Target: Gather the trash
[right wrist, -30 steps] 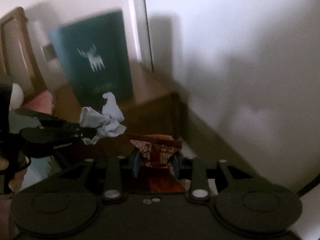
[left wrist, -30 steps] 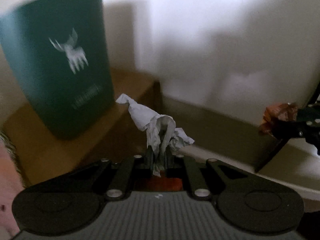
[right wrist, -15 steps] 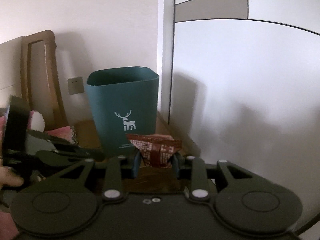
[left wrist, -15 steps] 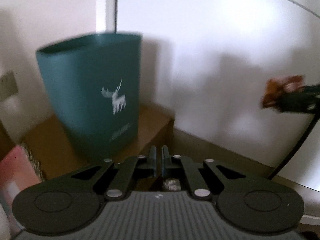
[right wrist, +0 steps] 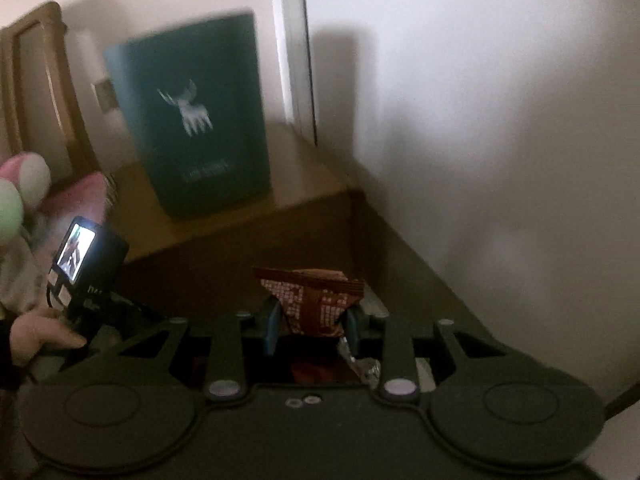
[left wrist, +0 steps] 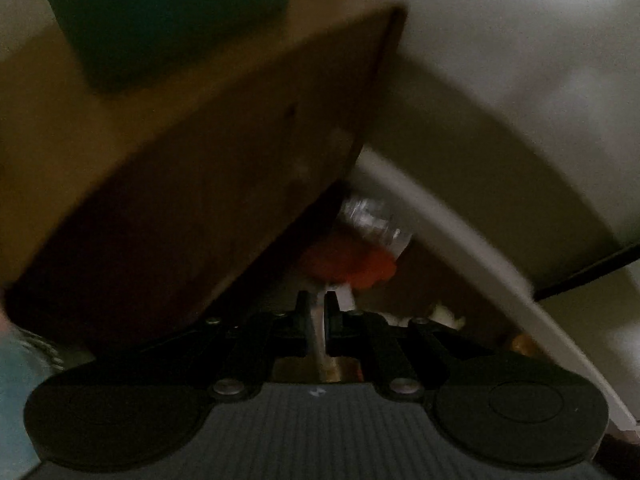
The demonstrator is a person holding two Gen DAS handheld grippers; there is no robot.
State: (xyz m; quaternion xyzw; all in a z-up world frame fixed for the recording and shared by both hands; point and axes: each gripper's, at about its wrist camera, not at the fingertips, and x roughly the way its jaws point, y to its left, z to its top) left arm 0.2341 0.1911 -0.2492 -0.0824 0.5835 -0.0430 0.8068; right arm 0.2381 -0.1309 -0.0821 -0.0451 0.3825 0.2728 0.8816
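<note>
In the right wrist view my right gripper [right wrist: 312,320] is shut on a red-brown snack wrapper [right wrist: 312,288], which sticks up between the blue pads. Beyond it a dark green bin [right wrist: 192,120] with a white deer stands on a low wooden box [right wrist: 288,204]. The left wrist view is blurred and looks steeply down. My left gripper [left wrist: 317,300] is shut, and I make out nothing held. Just past its tips a clear bottle with an orange label [left wrist: 360,248] lies on the floor beside the wooden box [left wrist: 200,160]. The bin [left wrist: 160,20] shows at the top.
A white wall [right wrist: 480,120] runs along the right. A wooden chair frame [right wrist: 32,80] and a pink plush toy [right wrist: 24,184] are at the left. A hand [right wrist: 36,332] holds the left gripper's camera [right wrist: 80,256] low at the left. More small litter [left wrist: 444,314] lies on the floor.
The crumpled tissue held in my left gripper a second ago is gone. That gripper rose, then dropped steeply toward the floor beside the box. My right gripper keeps the wrapper.
</note>
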